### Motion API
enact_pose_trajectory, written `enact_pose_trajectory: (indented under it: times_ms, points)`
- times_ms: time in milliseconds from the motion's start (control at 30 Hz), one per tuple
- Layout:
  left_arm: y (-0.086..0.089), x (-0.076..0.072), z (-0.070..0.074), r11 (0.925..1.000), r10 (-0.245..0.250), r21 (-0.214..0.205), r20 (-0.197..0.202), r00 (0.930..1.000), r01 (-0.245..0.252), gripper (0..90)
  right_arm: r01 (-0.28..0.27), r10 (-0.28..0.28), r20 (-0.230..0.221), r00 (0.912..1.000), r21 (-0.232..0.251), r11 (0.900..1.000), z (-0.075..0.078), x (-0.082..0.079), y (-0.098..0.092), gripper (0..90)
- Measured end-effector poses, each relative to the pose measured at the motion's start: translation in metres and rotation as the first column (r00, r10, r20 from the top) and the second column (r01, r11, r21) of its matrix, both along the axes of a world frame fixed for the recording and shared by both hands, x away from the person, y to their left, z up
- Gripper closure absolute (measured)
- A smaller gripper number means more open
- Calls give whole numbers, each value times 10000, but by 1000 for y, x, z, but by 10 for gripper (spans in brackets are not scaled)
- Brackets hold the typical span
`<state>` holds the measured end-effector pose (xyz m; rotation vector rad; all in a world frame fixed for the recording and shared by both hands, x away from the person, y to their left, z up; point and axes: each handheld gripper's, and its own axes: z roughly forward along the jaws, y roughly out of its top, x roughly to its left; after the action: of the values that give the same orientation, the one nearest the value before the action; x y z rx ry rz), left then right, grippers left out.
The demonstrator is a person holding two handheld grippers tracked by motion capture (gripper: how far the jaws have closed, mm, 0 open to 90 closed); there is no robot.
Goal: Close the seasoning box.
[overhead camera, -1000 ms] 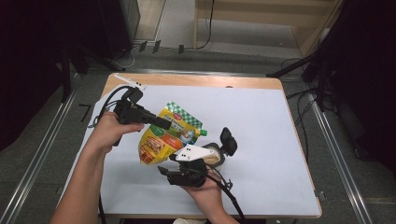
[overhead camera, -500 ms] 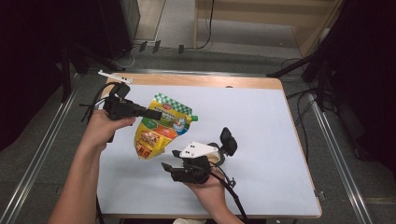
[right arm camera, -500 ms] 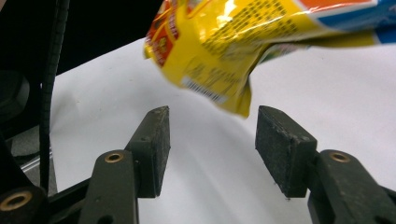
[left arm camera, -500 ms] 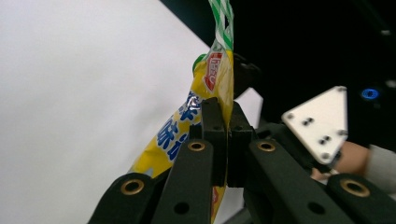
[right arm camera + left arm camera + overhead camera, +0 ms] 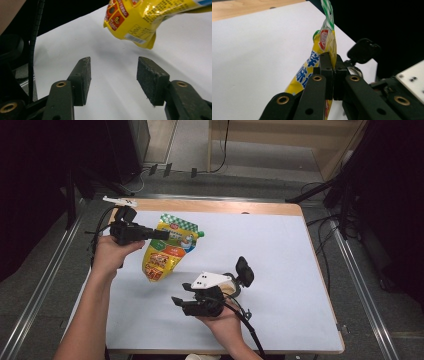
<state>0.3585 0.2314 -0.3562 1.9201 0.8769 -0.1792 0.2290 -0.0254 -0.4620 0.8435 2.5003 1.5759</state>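
1. High view: one yellow spouted pouch, glossy and flexible, with a green-checked top and a green cap, hung over the white table, pinched near its upper edge by the left gripper. Compared with a second earlier, the pouch and that gripper sat farther toward the table's left rear corner. The right gripper, black with one grey three-cornered plate on top, had kept its place near the front edge, well apart from the pouch.

2. Left gripper view: the two black jaws were clamped flat on the pouch's thin seam, with blue lettering and a red label visible on the crinkled film. The right gripper appeared beyond it.

3. Right gripper view: its two matte, rough-faced pads stood apart with nothing between them. The pouch's bottom corner, bearing a barcode, hung above the table beyond them.
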Motion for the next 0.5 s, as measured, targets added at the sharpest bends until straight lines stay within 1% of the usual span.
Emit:
enact_pose_trajectory:
  times_ms: [67,133,200,233,300,333,367,500]
  points:
    - [-3,2,-3,10000,-10,-43,151,9999,10,900,9,-9,-39,10000,-34,10000,0,0,1,461]
    - [-4,5,-7,9998,124,-170,283,9995,-119,900,-29,29,-44,10000,-75,10000,-1,0,1,459]
    - [-5,5,-11,9997,223,-113,548,9982,-217,900,-39,39,-50,10000,-107,9999,-1,0,1,458]
    - [-4,7,-15,9995,318,-73,525,9981,-315,900,-49,48,-67,10000,-117,9999,-1,0,1,457]
    - [-2,10,-22,9994,346,47,288,9990,-347,900,-44,43,-61,10000,-125,9999,-1,0,1,456]
    - [1,11,-25,9989,350,-328,187,9992,-344,900,-39,39,-52,10000,-132,9999,-1,0,1,456]
    - [4,12,-25,9987,352,-380,138,9993,-346,900,-39,39,-35,10000,-122,9999,-1,0,1,456]
    - [6,9,-23,9990,440,54,314,9985,-441,900,-5,4,-63,10000,-102,9999,-1,0,1,456]
